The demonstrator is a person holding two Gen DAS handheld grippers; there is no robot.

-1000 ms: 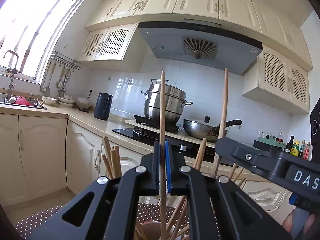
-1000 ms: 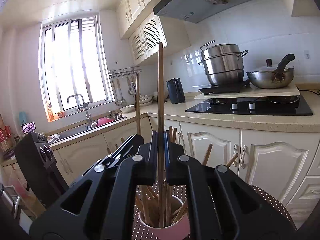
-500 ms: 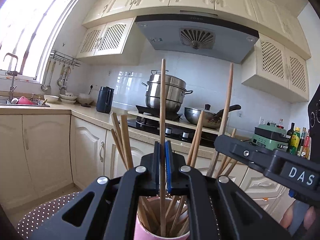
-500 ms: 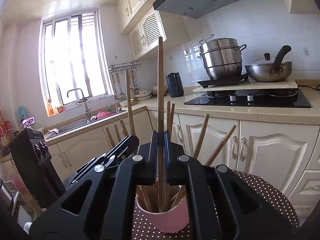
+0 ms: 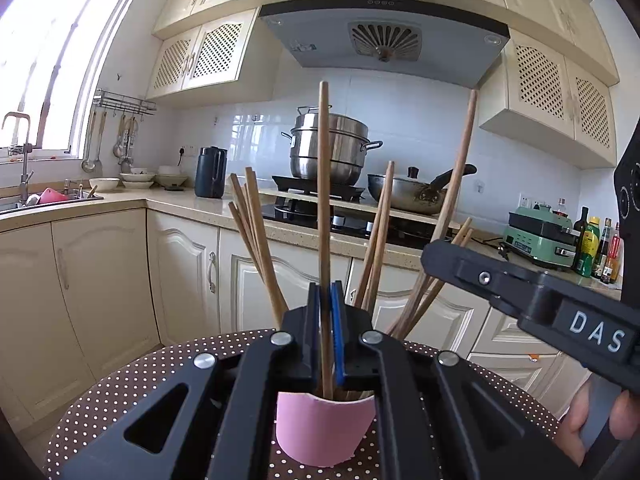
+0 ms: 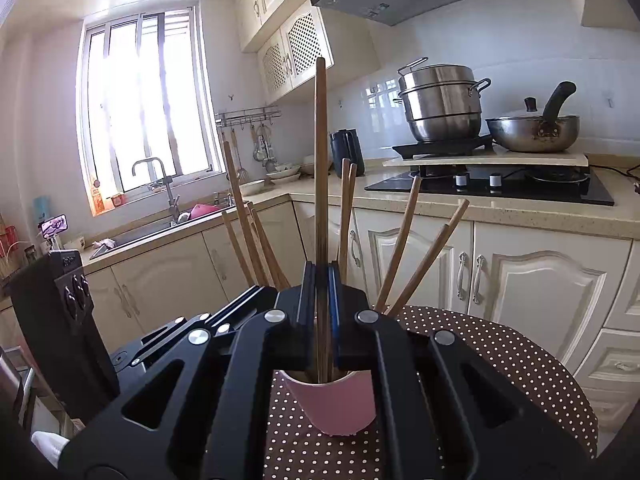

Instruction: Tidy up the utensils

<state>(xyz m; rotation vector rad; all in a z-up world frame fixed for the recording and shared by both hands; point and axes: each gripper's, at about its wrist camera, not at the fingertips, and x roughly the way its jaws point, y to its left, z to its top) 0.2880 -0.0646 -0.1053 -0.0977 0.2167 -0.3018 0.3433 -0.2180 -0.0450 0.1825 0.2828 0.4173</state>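
From your left wrist camera, your left gripper [image 5: 325,300] is clamped tight on one wooden chopstick [image 5: 323,184]. Its long axis stands nearly upright, the upper end pointing at the range hood [image 5: 384,36] and the lower end dipping inside the pink cup [image 5: 324,428] on the dotted tablecloth [image 5: 132,376]. Other chopsticks [image 5: 256,232] fan outward from the cup. Your right gripper's body crosses in at the right, with a long chopstick leaning up from it

From your right wrist camera, your right gripper [image 6: 320,280] is pinched closed on another chopstick [image 6: 321,160], also close to vertical, top toward the ceiling, bottom end down in the same pink cup [image 6: 336,408]. Loose chopsticks [image 6: 404,240] lean out to both sides
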